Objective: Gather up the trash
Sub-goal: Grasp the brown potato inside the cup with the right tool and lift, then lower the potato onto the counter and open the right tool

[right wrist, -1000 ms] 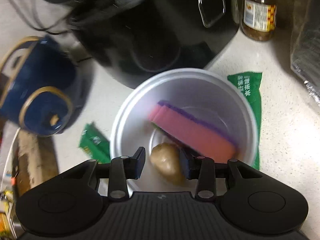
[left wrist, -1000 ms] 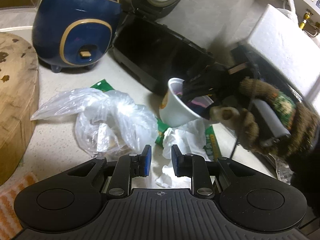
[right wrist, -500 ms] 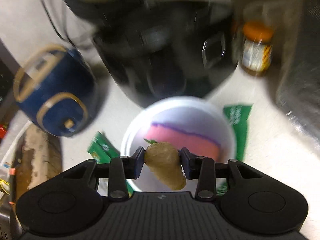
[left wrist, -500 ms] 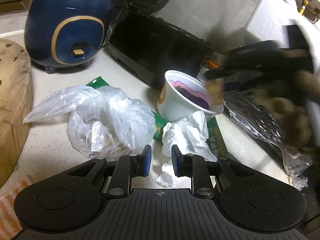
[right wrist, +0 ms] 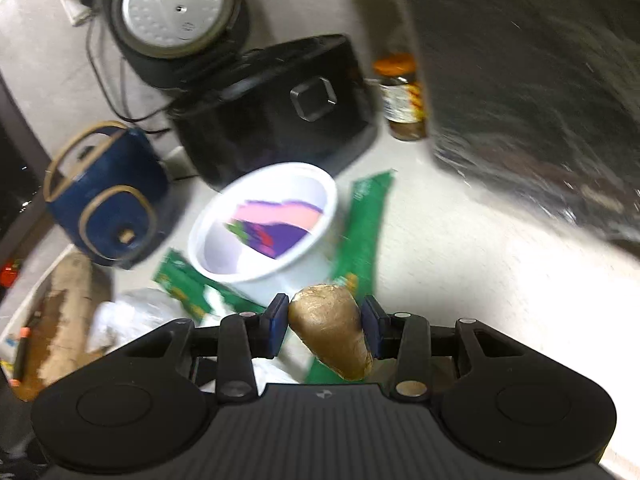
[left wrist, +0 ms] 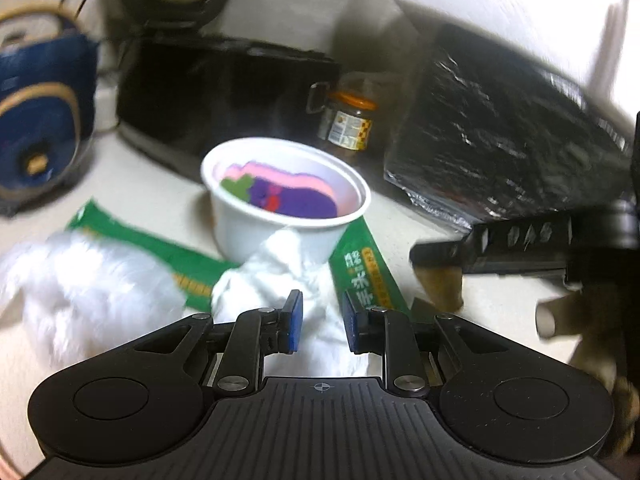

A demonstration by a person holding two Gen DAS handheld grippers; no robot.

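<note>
My right gripper [right wrist: 324, 320] is shut on a brown potato-like lump [right wrist: 332, 328], held above the counter just in front of the white cup [right wrist: 264, 224]. The cup holds a pink and purple wrapper [right wrist: 280, 228]. In the left wrist view the right gripper [left wrist: 436, 264] comes in from the right with the lump [left wrist: 440, 292] hanging under its fingers. My left gripper [left wrist: 320, 322] is open, its blue pads apart with nothing gripped, over a crumpled white tissue [left wrist: 296, 280] that leans on the cup [left wrist: 280, 216]. Green wrappers [left wrist: 368, 276] lie beside and under the cup.
A clear plastic bag [left wrist: 80, 292] lies left of the tissue. Behind the cup stand a black rice cooker [right wrist: 272, 108], a blue appliance [right wrist: 108, 196] and an orange-lidded jar [right wrist: 402, 96]. A black foil-wrapped block [left wrist: 512, 132] fills the right. A wooden board [right wrist: 60, 320] lies at the left.
My right gripper has lifted the brown lump out of the cup and drawn back to the right. My left gripper has swung right, nearer the tissue and cup.
</note>
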